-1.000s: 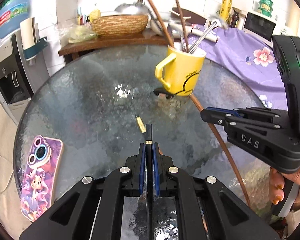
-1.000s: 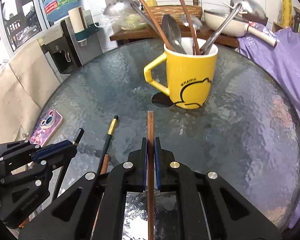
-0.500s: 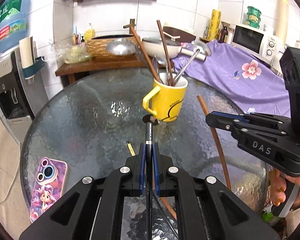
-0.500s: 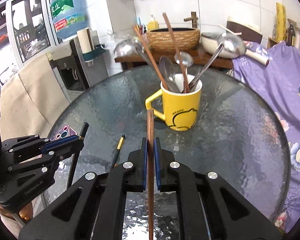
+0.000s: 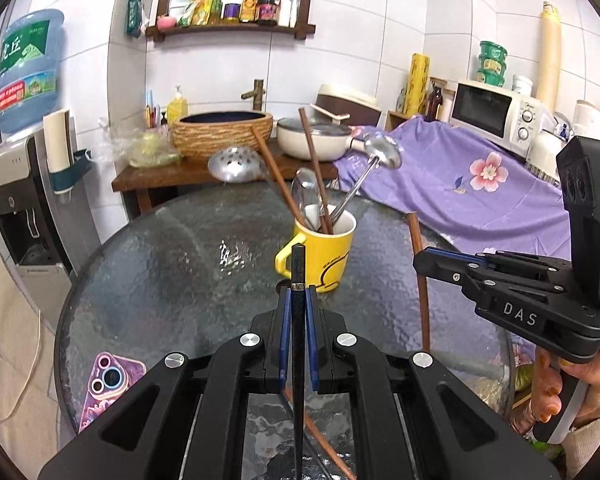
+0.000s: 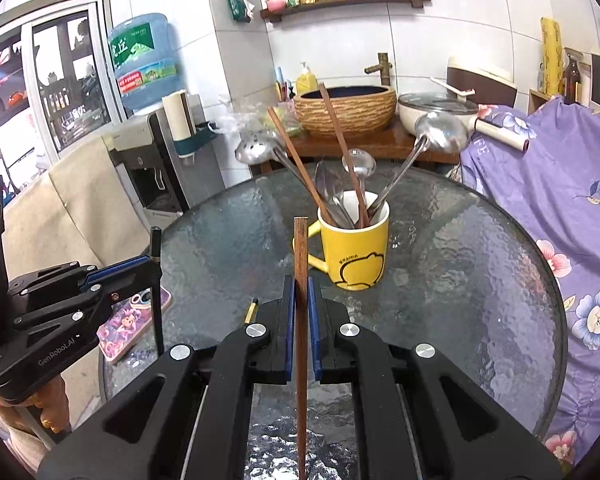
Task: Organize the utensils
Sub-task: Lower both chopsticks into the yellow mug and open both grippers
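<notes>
Progress: mostly done, by my read. Yellow ceramic mug with a cartoon face (image 6: 354, 246) stands mid-table on the round textured-glass table (image 6: 480, 248) and already holds a perforated steel skimmer (image 6: 256, 150), two brown wooden chopsticks (image 6: 300, 168), steel spoons (image 6: 358, 164) and a steel ladle (image 6: 440, 132). Left to right: left gripper (image 5: 296, 308) pinches a black chopstick (image 5: 298, 268), pads pressed against it, stick upright above the glass, near side of the mug. Right gripper (image 6: 300, 300) likewise clamps a long brown wooden chopstick (image 6: 300, 248), also upright. Neither is in the mug yet. Remaining: drop both in, then collect whatever lies loose on the glass. View differences: left wrist shows a thin brown stick (image 5: 320, 436) lying on the table under its own jaws, plus the person's right hand (image 5: 560, 392) on the handle; right wrist hides that. Right wrist shows a short yellow-and-black pen-like piece (image 6: 252, 308) on the glass near the pink cartoon phone case (image 6: 128, 328), which the left wrist doesn't show, and gives the clearer look into the mug.
</notes>
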Demonstrator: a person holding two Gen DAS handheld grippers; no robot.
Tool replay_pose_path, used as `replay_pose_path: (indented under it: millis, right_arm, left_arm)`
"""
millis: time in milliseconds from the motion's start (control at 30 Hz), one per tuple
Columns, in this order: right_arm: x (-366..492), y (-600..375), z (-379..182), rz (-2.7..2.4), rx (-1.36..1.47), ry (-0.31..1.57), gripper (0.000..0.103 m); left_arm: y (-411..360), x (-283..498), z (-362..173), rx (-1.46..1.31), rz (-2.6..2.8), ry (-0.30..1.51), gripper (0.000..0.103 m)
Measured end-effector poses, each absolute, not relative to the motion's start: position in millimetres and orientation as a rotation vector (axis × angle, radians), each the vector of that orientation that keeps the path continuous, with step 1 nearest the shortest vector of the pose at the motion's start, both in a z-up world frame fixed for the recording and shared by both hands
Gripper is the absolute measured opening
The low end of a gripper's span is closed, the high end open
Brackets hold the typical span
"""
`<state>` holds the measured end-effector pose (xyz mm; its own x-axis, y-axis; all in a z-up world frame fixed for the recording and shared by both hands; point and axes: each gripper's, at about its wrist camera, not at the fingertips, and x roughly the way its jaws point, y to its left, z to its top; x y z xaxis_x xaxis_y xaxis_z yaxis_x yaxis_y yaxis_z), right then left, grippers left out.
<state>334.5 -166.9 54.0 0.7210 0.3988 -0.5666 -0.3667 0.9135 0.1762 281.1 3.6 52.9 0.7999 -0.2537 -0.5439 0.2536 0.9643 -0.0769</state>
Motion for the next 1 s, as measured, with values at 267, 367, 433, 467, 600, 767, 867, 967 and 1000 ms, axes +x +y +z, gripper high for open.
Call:
replay_pose_path:
  millis: [267, 367, 433, 467, 600, 767, 867, 967, 1000]
  right_arm:
    - [334.1, -171.0, 75.7, 0.42, 0.064, 0.588, 0.007]
    - [337.3, -171.2, 85.7, 0.415, 0.057, 0.568, 0.007]
    - [339.1, -170.5, 93.6, 0.409, 0.046, 0.55, 0.007]
    - [339.7, -170.6, 96.3, 0.407, 0.041, 0.543, 0.007]
    - [347.2, -174.1, 114.1, 0.405, 0.037, 0.52, 0.007]
    - [364.4, -180.7, 139.5, 0.403, 0.051, 0.503, 0.007]
    - [377.0, -181.3, 157.5, 0.384, 0.031, 0.485, 0.007]
    - [391.2, -183.9, 172.8, 0.374, 0.036, 0.479, 0.007]
    - [396.7, -185.1, 178.8, 0.368, 0.037, 0.471, 0.007]
  left_arm:
    - [-0.2, 283.7, 70.6, -0.002, -0.282, 0.534, 0.007]
    - [0.6, 286.3, 78.6, 0.001, -0.277, 0.511, 0.007]
    - [1.1, 289.0, 85.4, -0.003, -0.274, 0.495, 0.007]
    - [0.8, 291.3, 89.1, -0.006, -0.282, 0.492, 0.007]
    - [-0.6, 298.7, 101.8, -0.011, -0.287, 0.465, 0.007]
    - [-13.5, 310.3, 120.8, -0.013, -0.321, 0.408, 0.007]
    - [-25.1, 321.9, 133.7, 0.002, -0.331, 0.385, 0.007]
    - [-31.7, 329.6, 148.2, 0.01, -0.315, 0.35, 0.007]
    - [-33.1, 330.9, 152.1, 0.01, -0.315, 0.341, 0.007]
